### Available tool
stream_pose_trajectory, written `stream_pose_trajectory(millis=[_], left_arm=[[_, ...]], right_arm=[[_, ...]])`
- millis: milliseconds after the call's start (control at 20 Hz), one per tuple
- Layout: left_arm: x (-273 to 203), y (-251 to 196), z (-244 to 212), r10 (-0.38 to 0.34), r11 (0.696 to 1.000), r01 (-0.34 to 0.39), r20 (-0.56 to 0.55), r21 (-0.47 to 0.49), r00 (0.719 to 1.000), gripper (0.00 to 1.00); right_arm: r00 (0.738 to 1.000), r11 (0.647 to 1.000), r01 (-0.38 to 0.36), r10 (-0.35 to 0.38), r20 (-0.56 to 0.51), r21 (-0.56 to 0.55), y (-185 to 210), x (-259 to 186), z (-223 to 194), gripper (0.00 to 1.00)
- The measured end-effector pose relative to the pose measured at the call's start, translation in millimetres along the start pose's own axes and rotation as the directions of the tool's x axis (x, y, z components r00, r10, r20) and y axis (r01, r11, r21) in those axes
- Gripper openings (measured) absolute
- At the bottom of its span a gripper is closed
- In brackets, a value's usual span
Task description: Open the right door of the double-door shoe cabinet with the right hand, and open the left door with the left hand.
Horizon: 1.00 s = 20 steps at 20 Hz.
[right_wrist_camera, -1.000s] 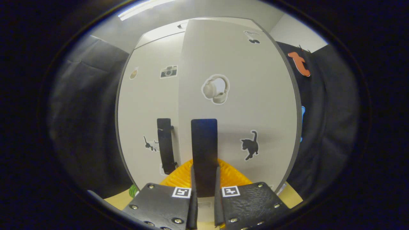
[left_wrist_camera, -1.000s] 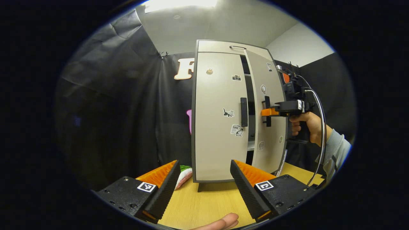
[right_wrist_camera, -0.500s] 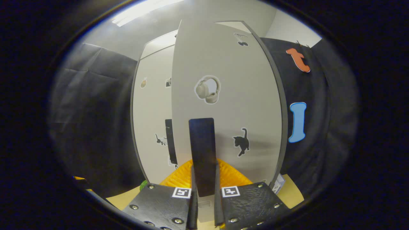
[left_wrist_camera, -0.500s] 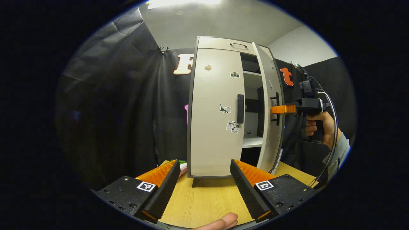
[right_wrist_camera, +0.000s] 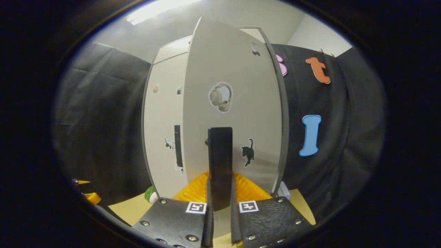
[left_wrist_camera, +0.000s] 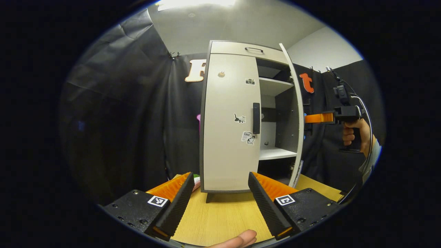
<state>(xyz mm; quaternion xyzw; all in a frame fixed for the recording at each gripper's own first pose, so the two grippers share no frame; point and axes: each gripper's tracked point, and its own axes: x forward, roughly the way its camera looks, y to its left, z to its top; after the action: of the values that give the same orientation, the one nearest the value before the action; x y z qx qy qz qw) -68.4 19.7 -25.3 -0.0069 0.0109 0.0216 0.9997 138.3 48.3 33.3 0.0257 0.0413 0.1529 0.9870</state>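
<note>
Two doors front the shoe cabinet (left_wrist_camera: 237, 113): its right door (right_wrist_camera: 234, 110) stands swung wide, the right gripper (right_wrist_camera: 220, 206) clamped on that door's handle (right_wrist_camera: 219, 165), while the left gripper (left_wrist_camera: 218, 199), fingers spread, waits before the closed left door (left_wrist_camera: 229, 120).

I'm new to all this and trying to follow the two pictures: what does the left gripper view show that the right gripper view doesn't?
Left gripper view: the cabinet's inner shelf, bared behind the open right door, and a person's hand holding the right hand-held gripper.

Right gripper view: that gripper shut on the right door's handle, and the door's cat sticker.

Both: the closed left door and its handle.
</note>
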Motion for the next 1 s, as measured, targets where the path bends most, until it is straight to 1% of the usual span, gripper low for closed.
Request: stream_pose_trajectory(millis=[100,150,200,250,300,350,500,800,950,1000], left_arm=[[0,-3,0,-0.008,1.0,0.008,-0.001,-0.004,1.0,0.99],[-1,-6,0,-0.013,1.0,0.013,0.001,-0.005,1.0,0.98],[-1,-8,0,-0.021,1.0,0.021,0.002,-0.005,1.0,0.99],[-2,-10,1,-0.029,1.0,0.029,0.003,-0.004,1.0,0.98],[-2,-13,0,-0.037,0.999,0.037,0.005,0.0,0.999,0.99],[-3,-15,0,-0.041,0.999,0.041,0.006,0.009,0.999,0.98],[-5,-19,1,-0.048,0.999,0.047,0.018,0.023,0.999,0.98],[-2,-27,-4,-0.065,0.998,0.065,0.007,0.024,0.998,0.98],[0,-29,-8,-0.065,0.998,0.065,-0.003,0.025,0.998,0.98],[1,-30,-9,-0.066,0.998,0.066,-0.007,0.023,0.998,0.99]], right_arm=[[1.0,1.0,0.015,-0.015,0.007,0.014,-9,-8,1,0.2],[1.0,0.999,0.024,-0.024,0.013,0.023,-14,-11,1,0.2],[0.999,0.999,0.03,-0.031,0.017,0.027,-17,-14,1,0.19],[0.999,0.999,0.039,-0.04,0.019,0.03,-22,-18,2,0.19],[0.999,0.999,0.046,-0.046,0.017,0.028,-24,-20,1,0.19],[0.998,0.998,0.054,-0.054,0.012,0.015,-29,-25,1,0.19],[0.997,0.997,0.074,-0.074,-0.001,-0.003,-40,-35,2,0.19],[0.998,0.997,0.065,-0.065,-0.017,0.029,-55,-43,0,0.19],[0.996,0.996,0.086,-0.086,-0.014,0.034,-69,-47,2,0.19],[0.995,0.994,0.103,-0.102,-0.012,0.033,-77,-48,2,0.19]])
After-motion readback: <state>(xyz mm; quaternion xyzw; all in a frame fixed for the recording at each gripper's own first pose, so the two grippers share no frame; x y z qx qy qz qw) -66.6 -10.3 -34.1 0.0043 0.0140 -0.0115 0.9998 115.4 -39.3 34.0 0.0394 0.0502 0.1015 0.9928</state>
